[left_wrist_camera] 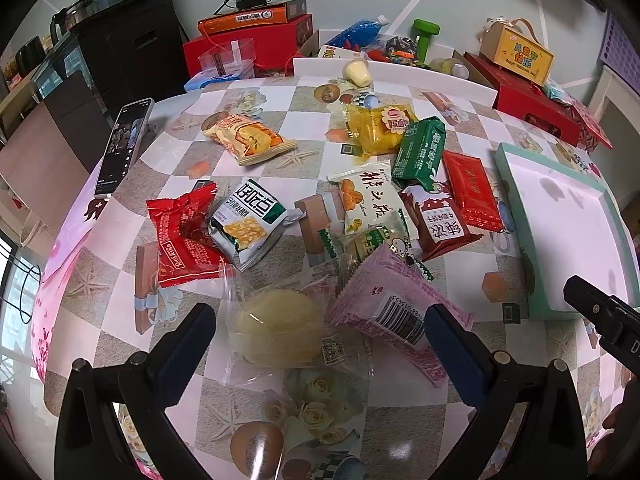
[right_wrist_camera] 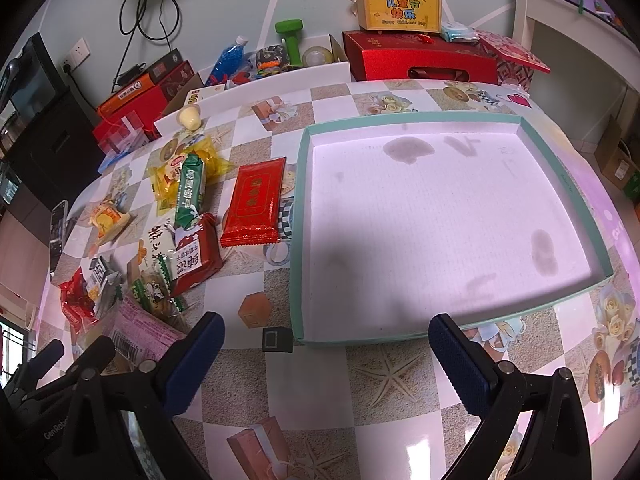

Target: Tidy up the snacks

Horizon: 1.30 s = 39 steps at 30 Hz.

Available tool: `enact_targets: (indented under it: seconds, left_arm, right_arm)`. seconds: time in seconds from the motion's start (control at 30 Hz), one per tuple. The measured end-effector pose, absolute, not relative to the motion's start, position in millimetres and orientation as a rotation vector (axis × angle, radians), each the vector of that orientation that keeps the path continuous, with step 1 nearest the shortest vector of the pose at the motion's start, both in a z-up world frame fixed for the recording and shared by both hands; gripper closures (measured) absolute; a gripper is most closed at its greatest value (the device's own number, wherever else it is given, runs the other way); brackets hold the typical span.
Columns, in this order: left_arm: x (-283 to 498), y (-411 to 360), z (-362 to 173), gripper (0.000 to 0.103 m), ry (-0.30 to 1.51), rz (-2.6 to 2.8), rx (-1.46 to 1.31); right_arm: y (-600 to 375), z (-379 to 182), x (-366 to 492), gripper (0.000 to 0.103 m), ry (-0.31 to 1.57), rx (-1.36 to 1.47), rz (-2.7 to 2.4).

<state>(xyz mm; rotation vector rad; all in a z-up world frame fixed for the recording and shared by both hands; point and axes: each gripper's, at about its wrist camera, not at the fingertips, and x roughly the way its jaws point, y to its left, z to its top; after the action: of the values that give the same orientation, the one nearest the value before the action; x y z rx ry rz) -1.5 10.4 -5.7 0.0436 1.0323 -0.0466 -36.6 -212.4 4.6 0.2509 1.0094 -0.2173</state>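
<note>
Left wrist view only: clear-wrapped pale cake (left_wrist_camera: 280,328) and phone (left_wrist_camera: 122,148) at the table edge. Right wrist view only: whole tray (right_wrist_camera: 298,248), teal-rimmed, white floor stained, nothing in it.

Left gripper (left_wrist_camera: 320,320): low over the table, fingers spread wide, straddling the cake and the pink pack (left_wrist_camera: 396,312); whether they touch, cannot tell.

Right gripper (right_wrist_camera: 326,344): fingers spread wide, holding nothing, at the tray's near rim.

Snacks: heaped on the checked table (right_wrist_camera: 360,380), left of the tray; red flat pack (right_wrist_camera: 254,204) just beside the tray wall; green pack (left_wrist_camera: 420,152) overlaps the yellow bag (left_wrist_camera: 376,130).

Beyond: red boxes (right_wrist_camera: 420,60), green dumbbell (right_wrist_camera: 290,38).
</note>
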Motion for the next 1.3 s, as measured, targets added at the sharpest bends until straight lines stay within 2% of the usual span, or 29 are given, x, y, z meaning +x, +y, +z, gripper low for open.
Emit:
enact_targets:
  seconds: [0.87,1.3]
  left_arm:
    - [-2.6,9.7,-4.9,0.000,1.027,-0.056,0.033]
    - [5.8,67.0,-15.5,0.000,1.071,0.017,-0.163]
  right_arm:
    - [-211.6,5.5,-36.9,0.000,1.007,0.251,-0.216]
    - [-149.3,-5.0,-18.8,0.000,1.037,0.148,-0.028]
